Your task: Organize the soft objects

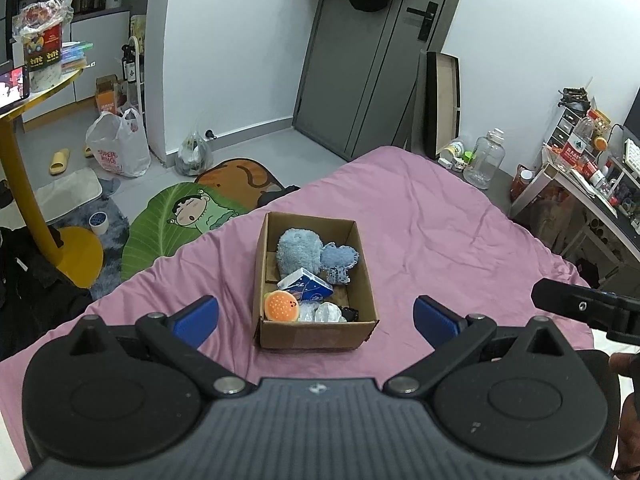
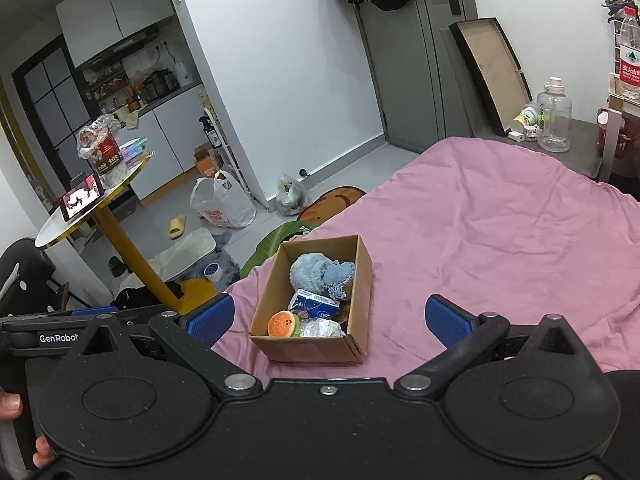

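Right wrist view: "GenRobot" on left gripper (image 2: 60, 326); cardboard box (image 2: 308, 346) unlabelled.

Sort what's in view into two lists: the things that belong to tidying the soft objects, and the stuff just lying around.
Belongs to the job:
cardboard box on the pink bedspread
fluffy blue toy
blue heart-shaped cloth
burger squishy
blue tissue pack
left gripper and right gripper, both open and empty

Just lying about:
white shopping bag
yellow slipper
clear water jug
tape roll
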`<move>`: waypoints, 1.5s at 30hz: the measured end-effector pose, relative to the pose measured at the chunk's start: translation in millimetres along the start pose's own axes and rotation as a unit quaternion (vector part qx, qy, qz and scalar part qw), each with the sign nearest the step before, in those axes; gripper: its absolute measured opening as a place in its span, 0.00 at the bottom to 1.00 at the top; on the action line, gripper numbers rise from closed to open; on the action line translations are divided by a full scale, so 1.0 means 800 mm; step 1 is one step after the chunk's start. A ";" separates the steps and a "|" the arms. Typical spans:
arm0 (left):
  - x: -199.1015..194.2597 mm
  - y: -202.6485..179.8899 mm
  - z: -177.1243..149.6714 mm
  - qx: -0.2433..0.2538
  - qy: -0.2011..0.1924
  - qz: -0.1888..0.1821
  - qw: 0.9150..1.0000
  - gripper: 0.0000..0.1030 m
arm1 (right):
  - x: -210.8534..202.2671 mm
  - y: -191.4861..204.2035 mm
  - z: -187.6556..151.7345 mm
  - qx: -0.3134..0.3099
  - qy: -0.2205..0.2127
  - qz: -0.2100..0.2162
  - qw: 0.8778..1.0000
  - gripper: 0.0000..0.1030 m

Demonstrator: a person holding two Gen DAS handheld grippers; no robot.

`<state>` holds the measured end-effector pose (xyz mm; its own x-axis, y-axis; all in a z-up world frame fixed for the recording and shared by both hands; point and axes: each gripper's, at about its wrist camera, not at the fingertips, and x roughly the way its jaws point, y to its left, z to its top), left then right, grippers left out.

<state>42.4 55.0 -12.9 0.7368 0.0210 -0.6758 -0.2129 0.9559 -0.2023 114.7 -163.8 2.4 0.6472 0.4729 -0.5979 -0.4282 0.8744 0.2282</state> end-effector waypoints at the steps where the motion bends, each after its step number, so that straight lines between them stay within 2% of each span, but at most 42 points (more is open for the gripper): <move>1: -0.002 0.000 -0.001 0.001 -0.001 0.000 1.000 1.00 | -0.002 0.001 -0.001 0.000 0.000 -0.002 1.000 1.00; 21: -0.027 -0.007 -0.006 0.019 -0.023 0.004 1.000 1.00 | -0.019 0.006 -0.006 -0.003 -0.010 -0.010 1.000 1.00; 45: -0.030 -0.006 -0.003 0.029 -0.018 0.010 0.999 1.00 | -0.018 0.008 -0.005 -0.006 0.003 -0.014 1.000 1.00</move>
<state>24.1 49.0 2.5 0.7561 0.0505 -0.6525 -0.1914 0.9705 -0.1466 100.0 -165.3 9.3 0.6552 0.4477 -0.6085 -0.4173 0.8859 0.2025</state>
